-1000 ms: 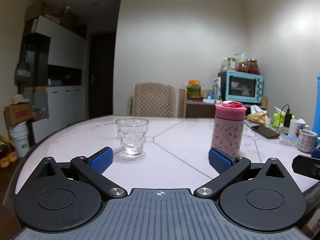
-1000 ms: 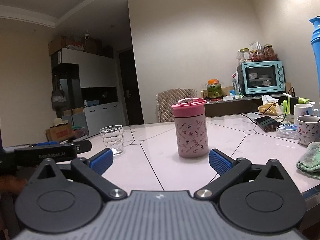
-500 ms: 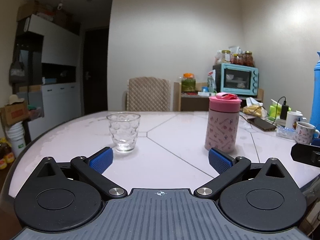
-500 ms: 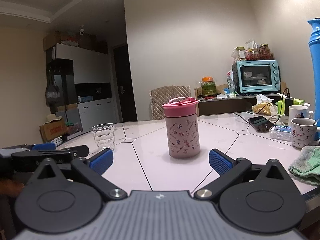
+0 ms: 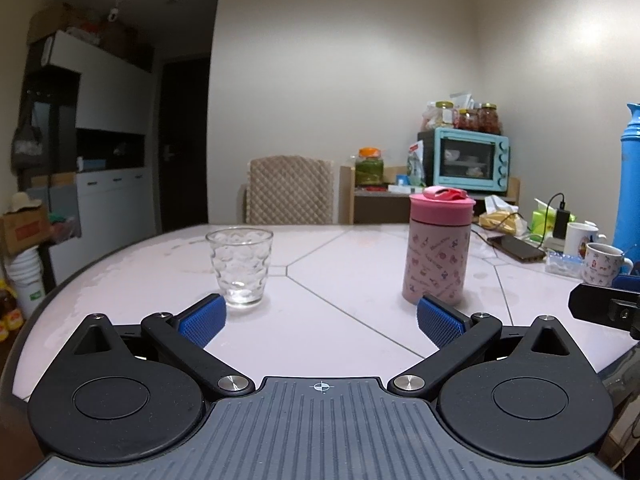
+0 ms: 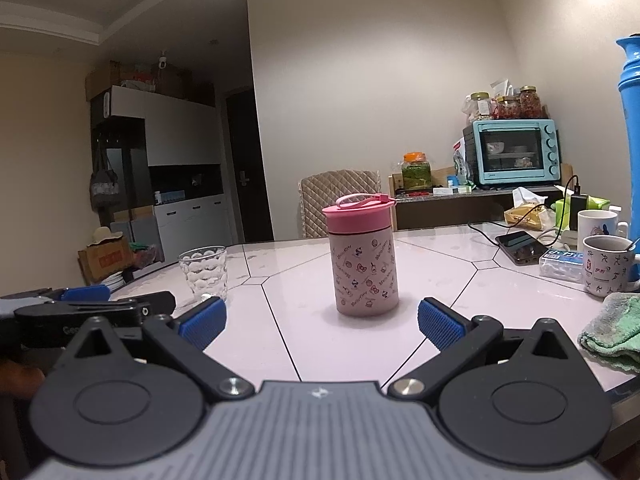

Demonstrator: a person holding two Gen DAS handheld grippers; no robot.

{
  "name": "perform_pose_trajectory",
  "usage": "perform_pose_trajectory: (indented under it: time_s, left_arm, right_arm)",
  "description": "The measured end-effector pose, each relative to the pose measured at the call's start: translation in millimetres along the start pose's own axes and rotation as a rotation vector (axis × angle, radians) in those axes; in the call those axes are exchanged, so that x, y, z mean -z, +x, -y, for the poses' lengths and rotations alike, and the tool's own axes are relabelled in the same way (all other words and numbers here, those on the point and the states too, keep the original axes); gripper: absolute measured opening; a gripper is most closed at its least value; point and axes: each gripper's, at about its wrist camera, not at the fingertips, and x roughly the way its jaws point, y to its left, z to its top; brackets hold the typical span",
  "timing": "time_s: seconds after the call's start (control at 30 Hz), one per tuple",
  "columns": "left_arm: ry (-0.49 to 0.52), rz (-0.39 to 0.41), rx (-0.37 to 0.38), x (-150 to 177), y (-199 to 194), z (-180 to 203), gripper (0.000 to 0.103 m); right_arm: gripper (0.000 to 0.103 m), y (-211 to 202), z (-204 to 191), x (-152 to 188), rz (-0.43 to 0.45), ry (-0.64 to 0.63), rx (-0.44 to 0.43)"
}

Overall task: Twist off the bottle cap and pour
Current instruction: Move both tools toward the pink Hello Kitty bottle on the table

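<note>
A pink patterned bottle (image 5: 437, 258) with a pink screw cap (image 5: 442, 200) stands upright on the pale table (image 5: 340, 280). A clear dimpled glass (image 5: 239, 266), empty, stands to its left. My left gripper (image 5: 320, 320) is open and empty, short of both, the glass by its left finger and the bottle by its right. In the right wrist view the bottle (image 6: 364, 272) stands ahead, its cap (image 6: 358, 210) on, and the glass (image 6: 203, 272) is at the left. My right gripper (image 6: 320, 320) is open and empty, in front of the bottle.
Mugs (image 6: 606, 268), a phone (image 6: 520, 246), a small box and cables lie at the table's right. A green cloth (image 6: 612, 332) lies near the right edge. A tall blue flask (image 6: 630, 128) stands far right. A chair (image 5: 290, 190) is behind the table.
Both grippers have shifted a little, so the bottle and glass sit slightly differently in the views. Both stay open and empty. The bottle and glass have not moved.
</note>
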Motion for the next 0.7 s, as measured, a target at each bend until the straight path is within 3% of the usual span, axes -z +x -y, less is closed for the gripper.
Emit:
perform_pose_trajectory:
  time_s: [0.7]
  left_arm:
    - [0.009,-0.031,0.071,0.1,16.7,-9.1,0.103]
  right_arm:
    - [0.103,10.9,5.2,-10.5,0.019,-0.014,0.036]
